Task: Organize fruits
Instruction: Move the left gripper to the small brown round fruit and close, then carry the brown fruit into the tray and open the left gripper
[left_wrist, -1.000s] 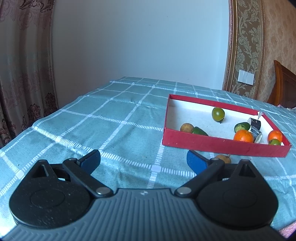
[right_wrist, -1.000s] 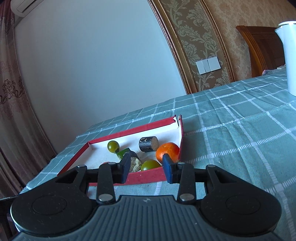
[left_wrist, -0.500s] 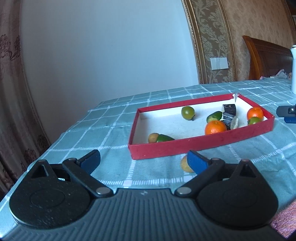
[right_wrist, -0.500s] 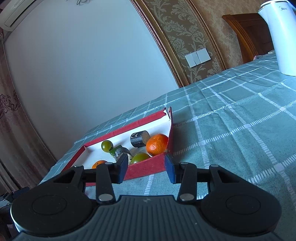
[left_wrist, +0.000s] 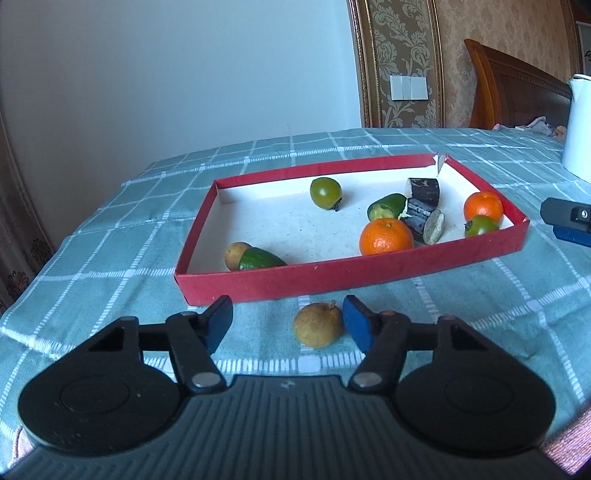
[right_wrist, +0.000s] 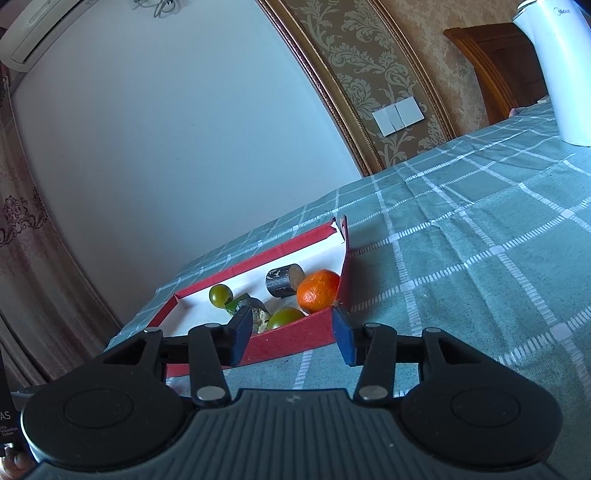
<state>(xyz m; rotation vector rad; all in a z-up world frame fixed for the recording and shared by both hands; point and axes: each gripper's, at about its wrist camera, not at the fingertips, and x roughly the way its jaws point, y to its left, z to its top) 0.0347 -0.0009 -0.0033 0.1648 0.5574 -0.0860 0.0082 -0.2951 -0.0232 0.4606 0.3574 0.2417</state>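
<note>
Left tongs (left_wrist: 288, 323) around half-hidden longan (left_wrist: 318, 325)

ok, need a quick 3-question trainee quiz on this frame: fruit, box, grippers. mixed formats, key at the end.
1. True or false: the brown fruit in front of the left gripper already lies inside the red box.
2. How many oranges are in the box in the left wrist view? A) one B) two C) four
3. Fill in: in the right wrist view, the right gripper points at a ______ of the box, holding nothing.

Key
1. False. It lies on the tablecloth just outside the box's near wall, between the open jaws, which have just been closing; the left-hand pad stands clear of it.
2. B
3. corner
</note>
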